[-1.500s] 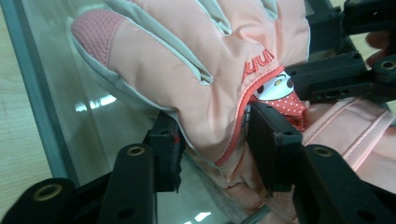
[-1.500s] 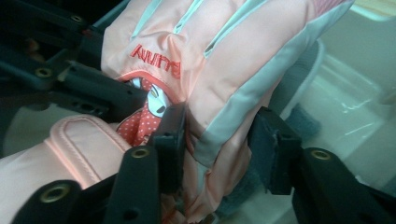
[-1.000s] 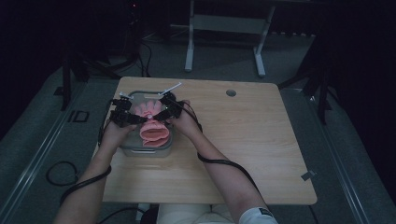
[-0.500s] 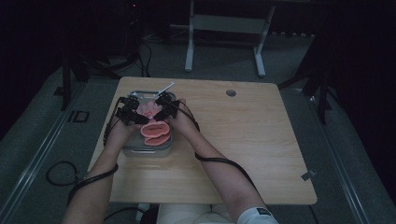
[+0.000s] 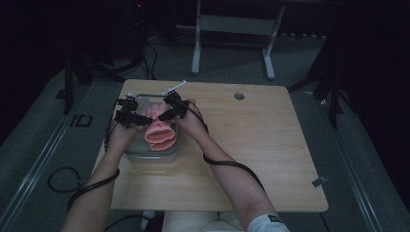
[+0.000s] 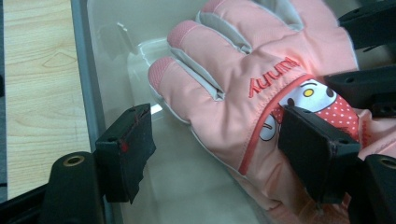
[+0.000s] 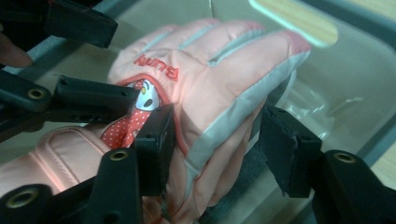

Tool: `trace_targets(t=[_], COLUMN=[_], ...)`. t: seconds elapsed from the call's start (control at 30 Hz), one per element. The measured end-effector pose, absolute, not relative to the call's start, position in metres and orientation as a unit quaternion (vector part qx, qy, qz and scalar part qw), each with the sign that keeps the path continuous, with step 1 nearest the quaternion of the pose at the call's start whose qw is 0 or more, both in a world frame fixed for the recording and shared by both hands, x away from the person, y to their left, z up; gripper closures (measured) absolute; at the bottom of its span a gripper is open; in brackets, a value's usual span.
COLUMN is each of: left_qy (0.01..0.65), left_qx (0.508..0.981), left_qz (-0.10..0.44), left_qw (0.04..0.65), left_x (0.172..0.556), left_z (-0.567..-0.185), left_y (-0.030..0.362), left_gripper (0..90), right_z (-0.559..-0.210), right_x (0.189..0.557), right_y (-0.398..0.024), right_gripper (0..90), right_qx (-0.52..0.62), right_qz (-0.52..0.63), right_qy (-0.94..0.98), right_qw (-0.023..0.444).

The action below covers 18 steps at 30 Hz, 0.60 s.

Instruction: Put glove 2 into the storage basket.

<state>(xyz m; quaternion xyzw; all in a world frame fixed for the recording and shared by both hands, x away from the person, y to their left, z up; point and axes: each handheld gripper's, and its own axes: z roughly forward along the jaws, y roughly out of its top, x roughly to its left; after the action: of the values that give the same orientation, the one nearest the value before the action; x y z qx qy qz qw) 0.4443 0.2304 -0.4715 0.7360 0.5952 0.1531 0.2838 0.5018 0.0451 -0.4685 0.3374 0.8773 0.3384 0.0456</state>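
Left gripper view shows a pink glove lying in a clear plastic box on the wooden table. The left gripper stands open: one jaw rests on the glove's back, the other hangs clear over the box floor, its jaws just opening. The right gripper straddles the glove's edge, jaws just closing, the far one apart. Red writing reads "Bunny" beside a cartoon face.
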Motion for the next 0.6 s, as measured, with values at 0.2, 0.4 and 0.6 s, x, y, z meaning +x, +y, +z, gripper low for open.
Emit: trace_targets(t=[0.2,0.4,0.6], left_qy=[0.587,0.563,0.56], left_qx=[0.733,0.734,0.736], left_qz=[0.152,0.155,0.153], left_qw=[0.309,0.347,0.349], left_x=[0.44,0.434,0.432], left_z=[-0.464,-0.457,-0.453], left_y=[0.234,0.234,0.232], left_gripper=[26.0,26.4,26.3], right_z=[-0.457,-0.449,-0.446], right_x=[0.497,0.495,0.492], right_y=[0.043,0.039,0.038], right_gripper=[47.4,47.6,47.5], right_qx=[0.33,0.327,0.322], right_qz=[0.353,0.366,0.372], right_qy=[0.874,0.87,0.869], right_qw=[0.051,0.05,0.049])
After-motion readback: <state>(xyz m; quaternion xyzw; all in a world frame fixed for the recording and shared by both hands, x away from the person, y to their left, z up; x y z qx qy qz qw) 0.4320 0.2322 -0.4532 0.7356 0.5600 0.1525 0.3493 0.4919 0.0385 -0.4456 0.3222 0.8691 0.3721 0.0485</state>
